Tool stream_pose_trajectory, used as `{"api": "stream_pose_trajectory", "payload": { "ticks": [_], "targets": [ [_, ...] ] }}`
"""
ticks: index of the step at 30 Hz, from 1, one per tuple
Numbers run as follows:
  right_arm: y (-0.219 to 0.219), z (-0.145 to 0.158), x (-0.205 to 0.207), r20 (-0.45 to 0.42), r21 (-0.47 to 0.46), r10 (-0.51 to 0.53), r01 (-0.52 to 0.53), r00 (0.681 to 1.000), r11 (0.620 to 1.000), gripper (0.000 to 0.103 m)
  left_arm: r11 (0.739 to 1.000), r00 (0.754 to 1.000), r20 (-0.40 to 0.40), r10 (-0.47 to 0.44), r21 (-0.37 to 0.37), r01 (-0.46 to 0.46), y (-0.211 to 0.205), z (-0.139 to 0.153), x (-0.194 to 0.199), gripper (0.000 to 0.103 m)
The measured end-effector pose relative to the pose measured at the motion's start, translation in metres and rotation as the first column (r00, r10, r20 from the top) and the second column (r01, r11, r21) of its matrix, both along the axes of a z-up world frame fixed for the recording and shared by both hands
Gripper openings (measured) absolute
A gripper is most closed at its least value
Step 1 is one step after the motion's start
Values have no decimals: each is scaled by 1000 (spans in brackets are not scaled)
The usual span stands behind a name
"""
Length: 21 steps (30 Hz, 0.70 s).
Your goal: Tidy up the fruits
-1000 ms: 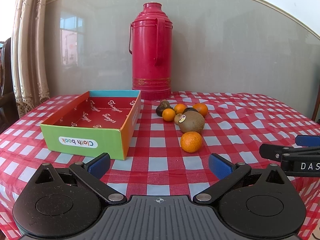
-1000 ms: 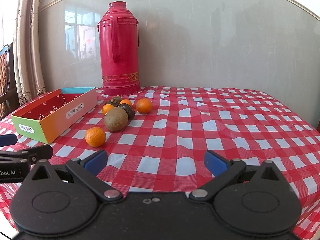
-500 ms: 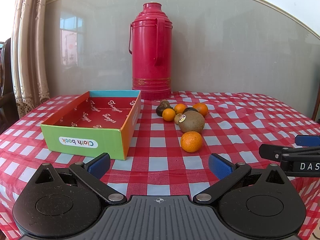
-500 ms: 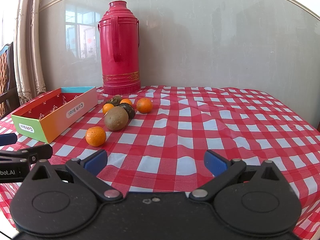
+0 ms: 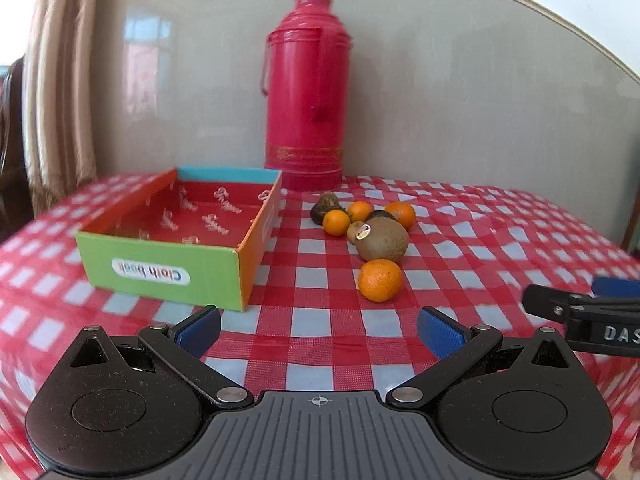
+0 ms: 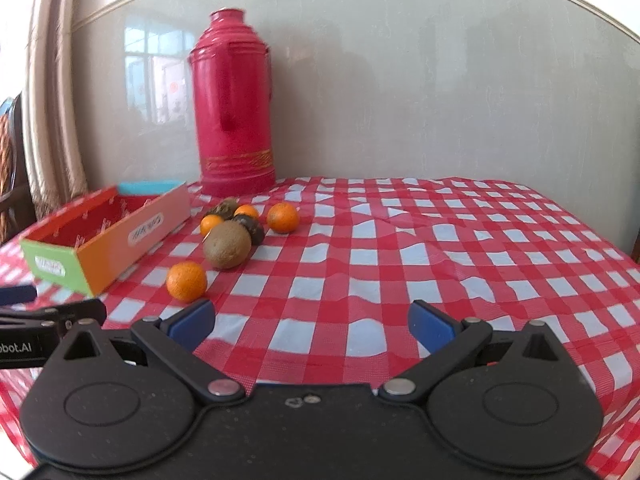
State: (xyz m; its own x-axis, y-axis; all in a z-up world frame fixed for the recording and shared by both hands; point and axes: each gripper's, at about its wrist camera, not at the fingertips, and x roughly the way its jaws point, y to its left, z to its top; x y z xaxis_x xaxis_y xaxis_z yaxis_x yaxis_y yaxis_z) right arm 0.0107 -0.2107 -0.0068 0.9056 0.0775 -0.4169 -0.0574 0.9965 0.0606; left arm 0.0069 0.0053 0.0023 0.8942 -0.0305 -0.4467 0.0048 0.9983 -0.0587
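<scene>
Both the left gripper [image 5: 319,330] and right gripper [image 6: 311,326] are held open; the orange [image 5: 379,280] ahead, light, firm and apt to roll, should be clasped across its middle.

Glossy red flask [image 5: 306,92]; cardboard box [image 5: 168,268]; shiny checked tablecloth [image 5: 460,240].

Tabletop [image 5: 320,320]: cloth in a red-and-white check.
Box [image 5: 160,268]: green front wall with a white label at lower left of the frame, orange side walls, light blue far wall, red interior with white script.
Flask [image 5: 306,92]: deep pink-red, gold band near the base.
Near mandarin [image 5: 379,280]: orange.
Kiwi [image 5: 382,239]: brown, small pale sticker.
Rear fruits [image 5: 360,212]: orange and dark brown.
Left claw [image 5: 319,326]: black, blue pads.
Right claw [image 6: 311,320]: black, blue pads.
Wall [image 6: 440,80]: pale grey-green.
</scene>
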Motion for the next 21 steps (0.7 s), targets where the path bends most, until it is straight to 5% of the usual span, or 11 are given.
{"api": "stream_pose_trajectory", "payload": {
  "ticks": [8,12,14,18,20,21],
  "targets": [
    [-16,9,18,26,20,-85,85,996,996,98,999,999,-27,-36,-17,35,-15,-6,33,103],
    [-25,10,34,24,60,-131,129,991,990,98,996,996,-38,-82,33,83,-37,-11,65,103],
    [-30,8,42,17,75,-150,148,989,986,98,994,993,-62,-98,41,101,-43,-15,80,70],
    [-37,-1,55,-8,114,-171,170,985,979,98,992,985,-123,-117,35,122,-51,-31,103,62],
    [-38,-3,60,-18,122,-171,172,985,978,98,991,986,-117,-122,36,127,-54,-30,106,38],
    [-37,-4,62,-21,120,-171,172,985,978,98,992,986,-117,-121,29,126,-54,-29,107,38]
  ]
}}
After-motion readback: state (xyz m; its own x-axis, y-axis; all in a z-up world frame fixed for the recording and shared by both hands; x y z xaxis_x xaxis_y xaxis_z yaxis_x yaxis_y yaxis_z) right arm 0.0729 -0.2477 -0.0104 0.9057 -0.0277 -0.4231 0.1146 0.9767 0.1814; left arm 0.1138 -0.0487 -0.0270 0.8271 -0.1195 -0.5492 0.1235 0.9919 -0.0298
